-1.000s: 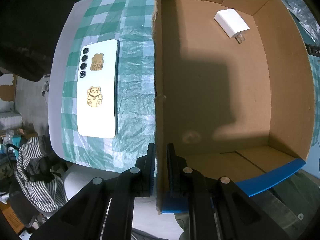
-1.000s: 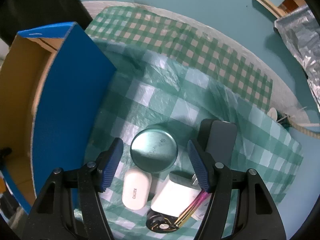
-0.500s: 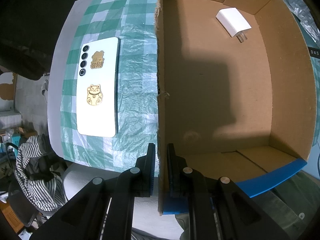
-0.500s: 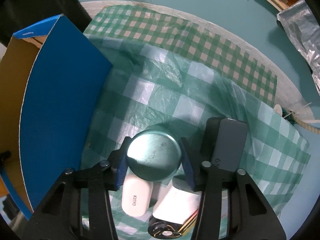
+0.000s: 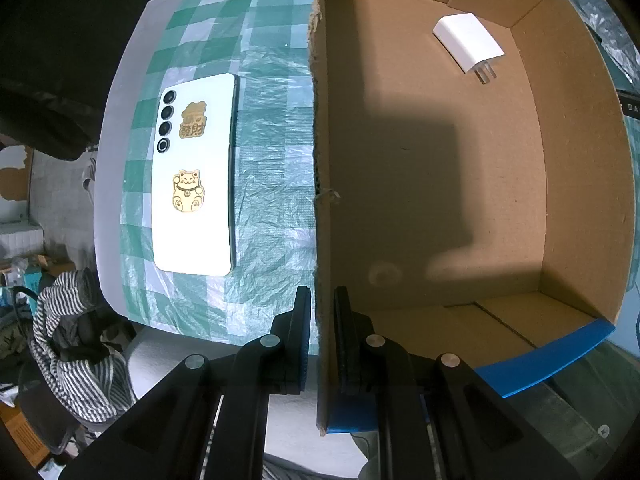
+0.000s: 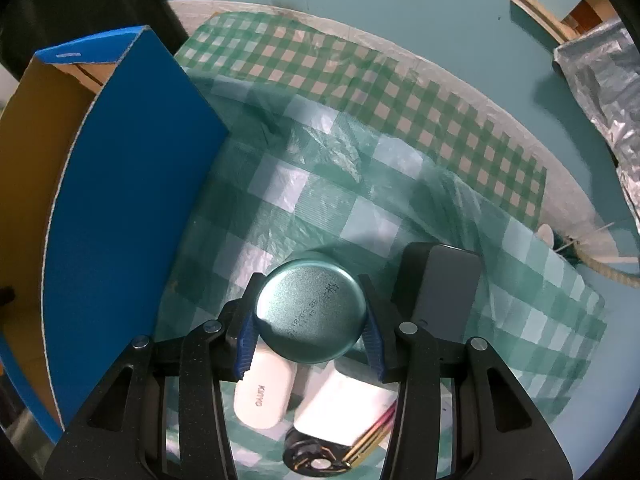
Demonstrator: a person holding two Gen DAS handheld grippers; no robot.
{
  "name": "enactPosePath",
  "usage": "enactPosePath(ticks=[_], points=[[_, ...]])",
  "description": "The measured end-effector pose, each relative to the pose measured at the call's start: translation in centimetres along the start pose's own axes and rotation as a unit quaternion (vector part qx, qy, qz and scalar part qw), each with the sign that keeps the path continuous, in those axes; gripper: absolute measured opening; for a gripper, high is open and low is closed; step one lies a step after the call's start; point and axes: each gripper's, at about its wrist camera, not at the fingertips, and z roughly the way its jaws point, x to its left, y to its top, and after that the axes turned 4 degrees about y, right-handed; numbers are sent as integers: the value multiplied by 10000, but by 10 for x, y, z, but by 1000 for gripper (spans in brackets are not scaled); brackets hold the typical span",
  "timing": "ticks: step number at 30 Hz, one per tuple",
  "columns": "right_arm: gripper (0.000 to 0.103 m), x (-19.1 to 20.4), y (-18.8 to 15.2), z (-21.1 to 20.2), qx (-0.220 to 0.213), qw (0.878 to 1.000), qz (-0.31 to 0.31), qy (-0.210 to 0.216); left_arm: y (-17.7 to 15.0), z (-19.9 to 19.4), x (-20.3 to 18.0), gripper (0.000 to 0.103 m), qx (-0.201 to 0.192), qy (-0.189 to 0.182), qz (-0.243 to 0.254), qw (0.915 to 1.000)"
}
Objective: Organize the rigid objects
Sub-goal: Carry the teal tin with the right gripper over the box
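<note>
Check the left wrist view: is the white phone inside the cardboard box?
No, the white phone lies on the checked cloth outside the cardboard box.

White charger (image 6: 340, 412) partly hidden beneath round tin (image 6: 311, 312).

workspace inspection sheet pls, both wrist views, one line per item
surface: green checked cloth over a pale table.
job's things: cardboard box holds a white charger; white phone lies beside it; round teal tin, dark case, white capsule case.
clutter: striped fabric, foil bag.
grippers: left gripper shut on the box wall; right gripper has just closed on the tin.
cables: rope.
surroundings: teal floor.
</note>
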Motion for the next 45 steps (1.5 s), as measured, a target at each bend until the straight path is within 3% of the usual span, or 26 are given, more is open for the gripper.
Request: enactPosePath(ticks=[8,28,45], points=[[44,5,-2,-12,-95,9999,-75,-90,-2,-1,-3,12,-4,3,14,10000],[44,40,3,-87,-423,9977,-493,-166,-1,-4,-9,12,-13,13,113,9999],[44,85,30,-124,-682,9926,-998,119,2,-3,-5,12,12,-29,61,10000]])
